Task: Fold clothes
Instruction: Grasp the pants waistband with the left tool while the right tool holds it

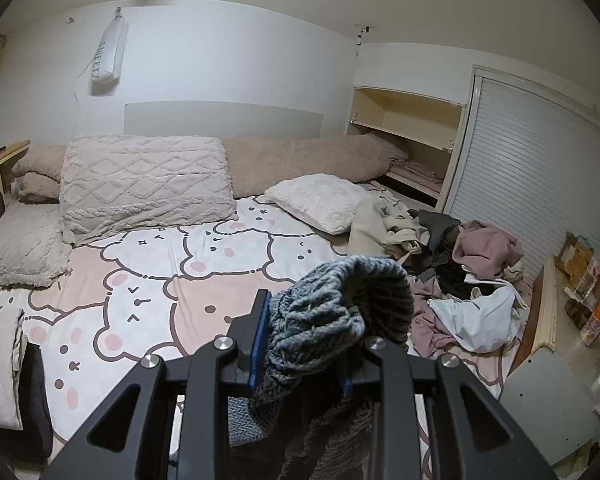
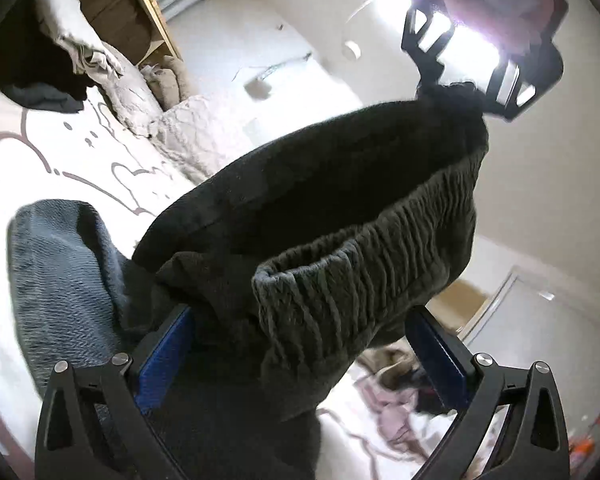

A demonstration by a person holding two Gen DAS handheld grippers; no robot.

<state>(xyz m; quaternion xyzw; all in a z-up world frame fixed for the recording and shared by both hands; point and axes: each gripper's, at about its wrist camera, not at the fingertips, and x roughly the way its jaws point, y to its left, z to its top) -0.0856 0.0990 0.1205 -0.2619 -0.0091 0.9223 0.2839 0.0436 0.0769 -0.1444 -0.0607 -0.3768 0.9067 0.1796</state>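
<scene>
A blue-grey knitted garment [image 1: 332, 316] with a ribbed waistband hangs between my two grippers above the bed. My left gripper [image 1: 304, 344] is shut on one end of the waistband; bunched fabric fills the space between its blue pads. In the right wrist view the same garment [image 2: 340, 224] stretches up to the left gripper [image 2: 466, 88] at the top right. My right gripper [image 2: 300, 344] has its jaws wide apart, with the ribbed band [image 2: 356, 280] lying between them, not pinched.
The bed has a pink bear-print sheet [image 1: 148, 280], several pillows [image 1: 144, 184] at the head and a pile of loose clothes [image 1: 460, 272] at the right. A shelf [image 1: 412, 136], a shuttered door [image 1: 540, 160] and a cluttered side counter [image 1: 580, 312] stand right.
</scene>
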